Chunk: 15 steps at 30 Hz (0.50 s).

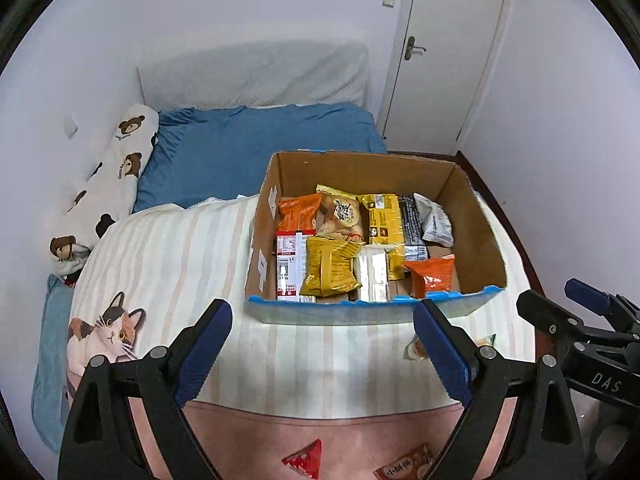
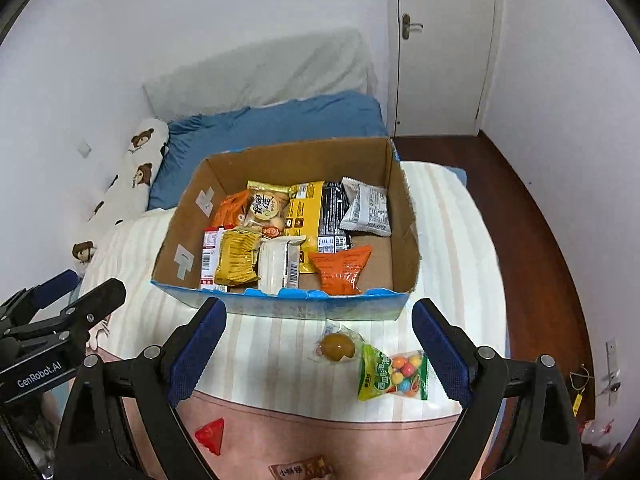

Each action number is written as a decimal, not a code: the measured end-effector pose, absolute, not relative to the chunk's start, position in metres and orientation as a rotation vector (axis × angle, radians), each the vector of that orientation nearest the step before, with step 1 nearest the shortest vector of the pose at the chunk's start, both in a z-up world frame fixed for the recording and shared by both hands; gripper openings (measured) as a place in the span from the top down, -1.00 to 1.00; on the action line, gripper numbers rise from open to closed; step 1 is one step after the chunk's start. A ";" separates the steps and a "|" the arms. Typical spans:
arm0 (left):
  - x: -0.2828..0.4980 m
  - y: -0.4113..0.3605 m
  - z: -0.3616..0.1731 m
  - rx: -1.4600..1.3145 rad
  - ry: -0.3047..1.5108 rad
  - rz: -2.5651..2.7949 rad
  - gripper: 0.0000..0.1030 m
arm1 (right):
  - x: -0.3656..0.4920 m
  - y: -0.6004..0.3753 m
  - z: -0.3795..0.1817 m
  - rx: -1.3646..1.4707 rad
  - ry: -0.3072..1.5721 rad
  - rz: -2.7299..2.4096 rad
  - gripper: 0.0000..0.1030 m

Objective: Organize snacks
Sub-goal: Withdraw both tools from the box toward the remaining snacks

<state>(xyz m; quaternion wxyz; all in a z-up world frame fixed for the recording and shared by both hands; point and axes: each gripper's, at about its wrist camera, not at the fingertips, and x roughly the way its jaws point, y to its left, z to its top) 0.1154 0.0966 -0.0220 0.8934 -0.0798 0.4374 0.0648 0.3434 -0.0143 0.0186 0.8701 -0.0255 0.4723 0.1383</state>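
An open cardboard box stands on the bed and holds several snack packets. Loose on the blanket in front of it lie a round brown snack in clear wrap, a green bag of coloured candy balls, a red triangular packet and a brown packet. My left gripper is open and empty, just short of the box's near edge. My right gripper is open and empty above the loose snacks. Each gripper also shows at the side of the other's view.
The bed carries a striped cat-print blanket, a blue sheet and a bear-print pillow. A white wall is at the left. A closed door and dark wood floor are at the right.
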 end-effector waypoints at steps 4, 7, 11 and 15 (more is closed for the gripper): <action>0.100 0.092 -0.011 -0.164 0.882 0.130 -0.81 | 0.326 -0.019 0.033 -0.034 0.966 0.302 -0.87; 0.090 0.091 -0.007 -0.174 0.875 0.129 -0.81 | 0.313 -0.024 0.039 -0.007 0.961 0.313 -0.87; 0.073 0.091 -0.017 -0.187 0.904 0.141 -0.81 | 0.295 -0.035 0.024 0.058 1.031 0.317 -0.87; 0.056 0.094 -0.052 -0.193 0.986 0.175 -0.81 | 0.279 -0.054 -0.036 0.195 1.223 0.309 -0.87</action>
